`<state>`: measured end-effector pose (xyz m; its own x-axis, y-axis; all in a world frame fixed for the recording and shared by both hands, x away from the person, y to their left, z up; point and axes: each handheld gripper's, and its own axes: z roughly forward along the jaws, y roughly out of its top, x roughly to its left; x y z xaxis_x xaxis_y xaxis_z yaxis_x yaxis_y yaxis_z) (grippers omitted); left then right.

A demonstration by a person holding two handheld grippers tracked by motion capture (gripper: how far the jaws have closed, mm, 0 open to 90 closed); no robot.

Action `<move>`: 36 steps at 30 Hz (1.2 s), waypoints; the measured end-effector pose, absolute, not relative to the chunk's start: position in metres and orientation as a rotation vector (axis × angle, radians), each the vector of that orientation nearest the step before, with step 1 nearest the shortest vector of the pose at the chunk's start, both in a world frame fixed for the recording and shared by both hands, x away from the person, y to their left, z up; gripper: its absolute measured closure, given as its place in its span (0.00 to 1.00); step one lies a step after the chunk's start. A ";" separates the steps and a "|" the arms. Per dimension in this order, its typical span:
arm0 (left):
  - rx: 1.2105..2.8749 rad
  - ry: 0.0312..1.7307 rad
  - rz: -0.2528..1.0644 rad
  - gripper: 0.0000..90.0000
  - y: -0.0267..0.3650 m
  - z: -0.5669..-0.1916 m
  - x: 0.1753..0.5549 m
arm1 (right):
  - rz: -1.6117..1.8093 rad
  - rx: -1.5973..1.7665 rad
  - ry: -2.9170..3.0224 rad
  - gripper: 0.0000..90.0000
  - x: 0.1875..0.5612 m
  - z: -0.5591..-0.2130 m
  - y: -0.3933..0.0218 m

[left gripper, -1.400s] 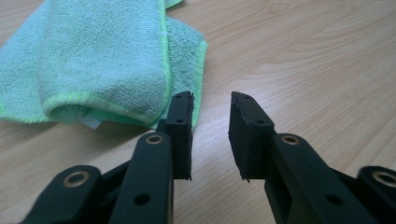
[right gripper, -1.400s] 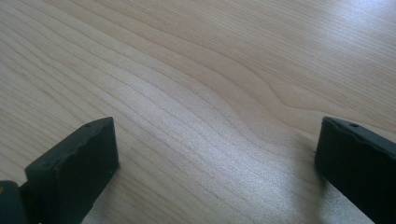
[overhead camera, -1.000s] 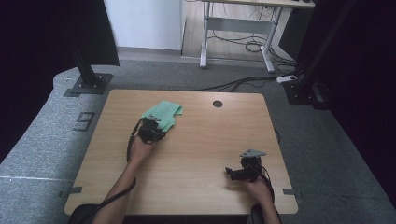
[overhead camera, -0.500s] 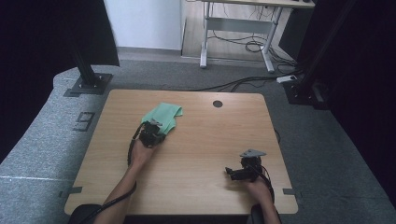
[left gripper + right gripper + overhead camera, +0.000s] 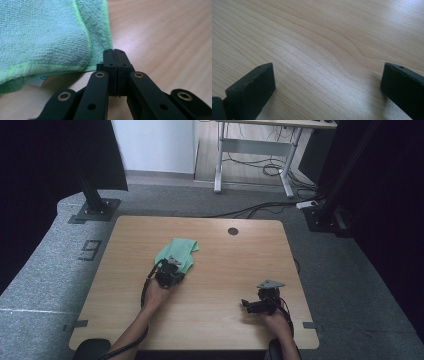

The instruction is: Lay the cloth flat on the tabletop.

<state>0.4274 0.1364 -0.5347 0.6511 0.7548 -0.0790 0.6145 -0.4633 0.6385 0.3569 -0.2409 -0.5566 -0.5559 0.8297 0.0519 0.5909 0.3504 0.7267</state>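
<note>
Green cloth (image 5: 47, 37): its corner nipped at the tips of my left gripper (image 5: 114, 53), jaws clenched on it. My right gripper (image 5: 324, 82): jaws released, well apart from the cloth. Surface: pale wooden table (image 5: 225, 265), grey carpet around.

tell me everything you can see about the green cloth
The green cloth is a soft, looped terry or microfibre towel, mint coloured with a brighter green stitched hem. It lies folded in layers, slightly rumpled, on the wooden table, left of centre. Its near corner meets the tips of the left gripper, whose jaws are pressed together; whether a bit of cloth edge is pinched there is hard to tell. A small pale label peeks out under the fold.
</note>
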 end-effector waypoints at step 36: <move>2.223 1.011 0.302 0.72 0.108 -0.510 0.417 | 1.022 1.256 2.293 0.00 0.357 -0.557 -0.240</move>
